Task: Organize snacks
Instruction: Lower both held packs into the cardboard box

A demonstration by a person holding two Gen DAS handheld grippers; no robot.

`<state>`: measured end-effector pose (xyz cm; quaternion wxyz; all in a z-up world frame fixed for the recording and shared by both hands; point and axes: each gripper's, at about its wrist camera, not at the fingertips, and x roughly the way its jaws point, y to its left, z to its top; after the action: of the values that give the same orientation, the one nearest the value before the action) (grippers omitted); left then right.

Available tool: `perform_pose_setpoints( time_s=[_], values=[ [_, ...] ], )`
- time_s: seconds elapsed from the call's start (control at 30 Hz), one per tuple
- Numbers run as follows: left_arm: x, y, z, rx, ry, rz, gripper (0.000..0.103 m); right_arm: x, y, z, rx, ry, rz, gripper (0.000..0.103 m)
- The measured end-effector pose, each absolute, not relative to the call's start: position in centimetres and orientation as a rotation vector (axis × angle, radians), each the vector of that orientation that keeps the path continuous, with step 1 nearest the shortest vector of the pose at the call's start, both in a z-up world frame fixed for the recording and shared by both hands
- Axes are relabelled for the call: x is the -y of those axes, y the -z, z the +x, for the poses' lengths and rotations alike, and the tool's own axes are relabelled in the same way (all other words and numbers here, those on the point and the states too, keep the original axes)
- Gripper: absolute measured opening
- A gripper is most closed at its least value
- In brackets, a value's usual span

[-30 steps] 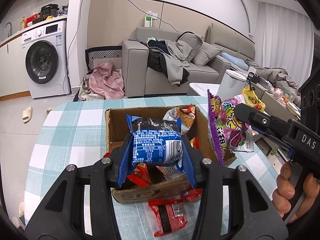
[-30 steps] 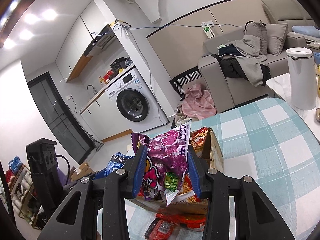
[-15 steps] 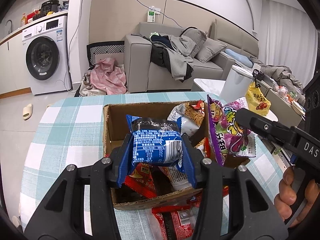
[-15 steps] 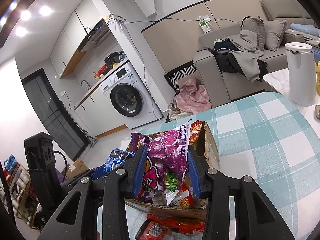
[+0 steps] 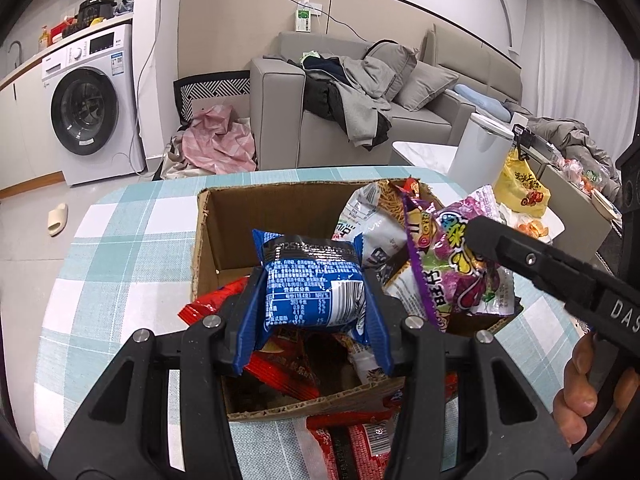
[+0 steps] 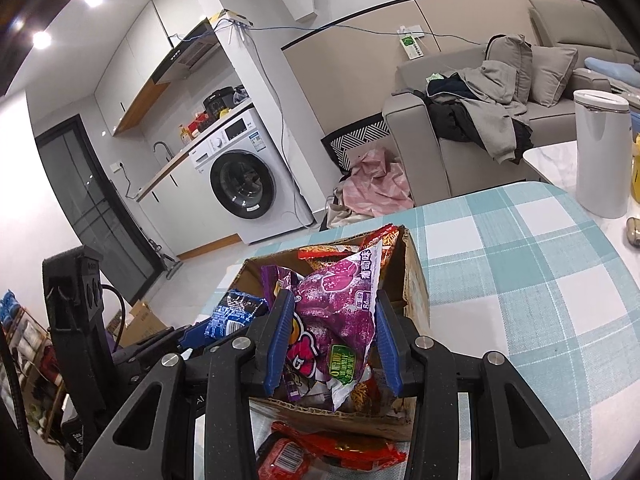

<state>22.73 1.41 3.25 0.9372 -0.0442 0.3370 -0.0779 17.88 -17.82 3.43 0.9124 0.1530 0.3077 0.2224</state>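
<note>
The left gripper [image 5: 314,300] squeezed a shiny blue snack bag [image 5: 314,286] over the open brown cardboard box [image 5: 244,208]. The right gripper [image 6: 332,340] pinched a purple crinkly snack bag [image 6: 334,304] above the same box, which sat on the checked tablecloth [image 6: 540,280].

My blue fingers [image 5: 250,322] hold a blue-and-white packet [image 5: 314,286] and a purple one [image 6: 334,320] — over a brown cardboard box [image 5: 248,216], red packets [image 5: 352,446], and a teal-and-white checked counter [image 5: 120,260].
</note>
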Motion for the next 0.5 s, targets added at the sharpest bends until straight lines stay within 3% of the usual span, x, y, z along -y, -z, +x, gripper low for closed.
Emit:
perform_pose_setpoints(
  time_s=[0.5],
  values=[
    [-0.7,-2.4,23.1,-0.710,0.164,-0.067,0.045,16.5,-2.9,16.8,-0.617,-0.436,0.170,0.040]
  ],
)
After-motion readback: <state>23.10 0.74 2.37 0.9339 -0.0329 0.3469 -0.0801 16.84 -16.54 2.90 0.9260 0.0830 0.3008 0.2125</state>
